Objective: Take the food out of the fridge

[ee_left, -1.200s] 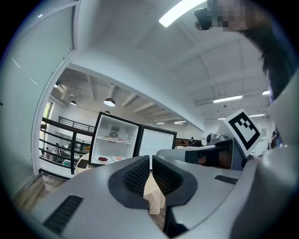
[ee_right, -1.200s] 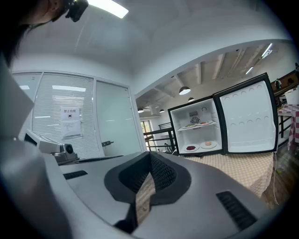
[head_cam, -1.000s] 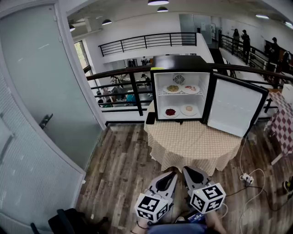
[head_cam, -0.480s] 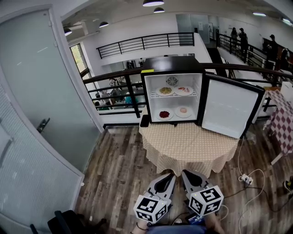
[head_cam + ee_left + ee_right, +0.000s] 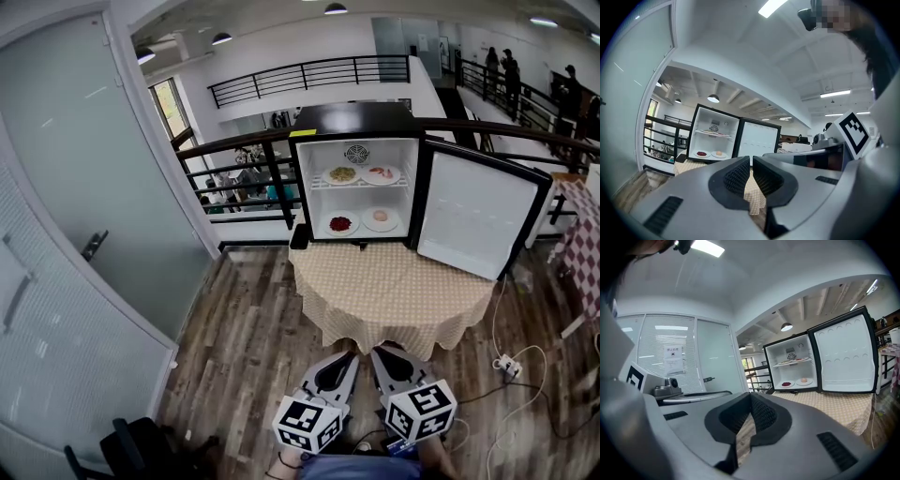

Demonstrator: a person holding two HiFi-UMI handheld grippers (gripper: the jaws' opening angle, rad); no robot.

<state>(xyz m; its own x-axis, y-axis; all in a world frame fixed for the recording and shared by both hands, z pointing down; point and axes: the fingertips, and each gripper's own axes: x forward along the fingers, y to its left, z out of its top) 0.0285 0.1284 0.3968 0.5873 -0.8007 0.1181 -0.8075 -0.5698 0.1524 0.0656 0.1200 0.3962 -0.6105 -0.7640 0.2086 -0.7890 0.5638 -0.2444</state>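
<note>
The fridge (image 5: 352, 117) is a small black box with a white inside. It stands upright at the far side of the cloth-covered desk (image 5: 394, 291), with its door (image 5: 478, 220) swung wide open to the right. On the upper shelf (image 5: 361, 185), a yellowish plate (image 5: 342, 174) sits beside a red-and-white plate (image 5: 380, 173). On the bottom of the fridge, a dark red plate (image 5: 341, 224) lies left of a pale pink plate (image 5: 381, 217).

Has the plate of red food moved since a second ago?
No. The white plate of red food still sits bottom left in the black fridge.
</note>
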